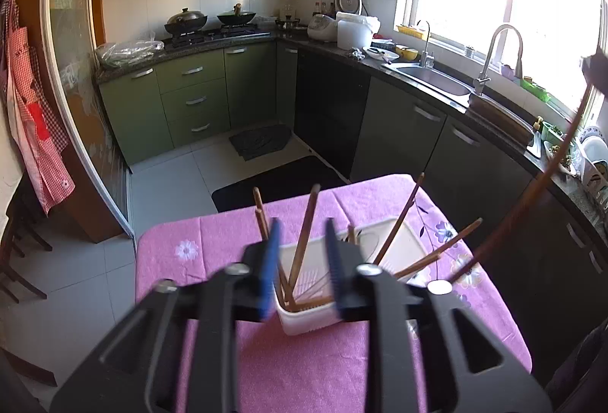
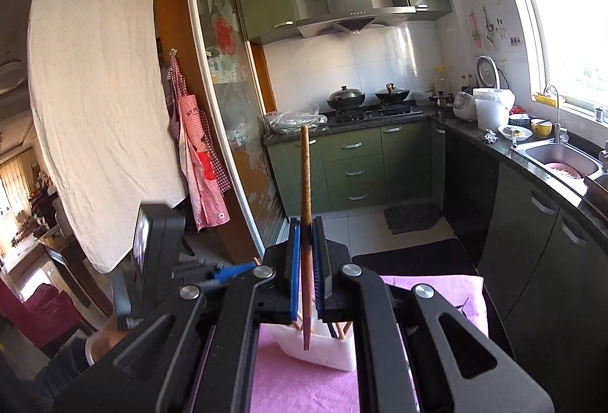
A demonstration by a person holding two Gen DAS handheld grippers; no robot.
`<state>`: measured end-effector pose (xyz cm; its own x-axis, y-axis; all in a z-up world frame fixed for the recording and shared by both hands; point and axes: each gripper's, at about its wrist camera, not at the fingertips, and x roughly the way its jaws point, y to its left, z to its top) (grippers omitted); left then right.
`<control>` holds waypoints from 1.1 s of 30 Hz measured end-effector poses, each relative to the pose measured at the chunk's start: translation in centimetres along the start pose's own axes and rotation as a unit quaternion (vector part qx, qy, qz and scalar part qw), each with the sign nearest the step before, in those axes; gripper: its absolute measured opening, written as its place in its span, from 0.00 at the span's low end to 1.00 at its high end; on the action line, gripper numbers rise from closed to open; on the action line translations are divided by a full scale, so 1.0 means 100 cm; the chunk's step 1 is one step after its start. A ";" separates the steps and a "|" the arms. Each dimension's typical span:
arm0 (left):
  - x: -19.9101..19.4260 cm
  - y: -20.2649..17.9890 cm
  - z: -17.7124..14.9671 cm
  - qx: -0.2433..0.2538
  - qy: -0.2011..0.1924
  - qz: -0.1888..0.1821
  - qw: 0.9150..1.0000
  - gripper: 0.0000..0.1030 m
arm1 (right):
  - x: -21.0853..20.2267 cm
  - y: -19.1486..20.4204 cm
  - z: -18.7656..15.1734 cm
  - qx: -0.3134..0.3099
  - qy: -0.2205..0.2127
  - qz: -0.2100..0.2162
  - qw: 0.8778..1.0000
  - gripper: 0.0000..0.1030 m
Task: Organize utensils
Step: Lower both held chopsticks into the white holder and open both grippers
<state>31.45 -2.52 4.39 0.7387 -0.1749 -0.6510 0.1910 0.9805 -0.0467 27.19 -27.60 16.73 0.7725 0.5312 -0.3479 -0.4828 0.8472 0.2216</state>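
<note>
Chopsticks (image 1: 302, 242): brown wood, leaning in white slotted holder (image 1: 304, 322) on my purple floral cloth (image 1: 212, 234).
My left claw (image 1: 302, 261): parted, empty.
My right claw (image 2: 306, 261): clenched on one chopstick (image 2: 305, 177).
Writing: none legible.

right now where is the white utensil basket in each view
Left wrist: the white basket sits low centre, just beyond the open left gripper, chopsticks standing in it.
Right wrist: the basket is at bottom centre, mostly hidden behind the right gripper, which is shut on a single chopstick.
Shared landmark: the pink tablecloth under the basket.
</note>
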 end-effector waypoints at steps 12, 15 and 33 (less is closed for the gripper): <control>-0.075 -0.002 -0.076 -0.002 -0.086 0.003 0.996 0.67 | 0.077 -0.007 -0.003 0.002 0.039 -0.040 0.998 0.07; -0.093 -0.004 -0.100 -0.002 -0.103 0.013 0.995 0.78 | 0.091 -0.011 -0.014 0.003 0.050 -0.046 0.998 0.07; -0.125 0.000 -0.173 -0.036 -0.105 0.042 0.993 0.93 | 0.027 0.006 -0.061 -0.017 0.013 -0.032 0.999 0.29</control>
<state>11.05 1.25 -0.53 0.8705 -0.0994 -0.4821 0.0817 0.9950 -0.0577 26.52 -25.63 10.37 0.7912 0.4757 -0.3844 -0.4468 0.8787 0.1679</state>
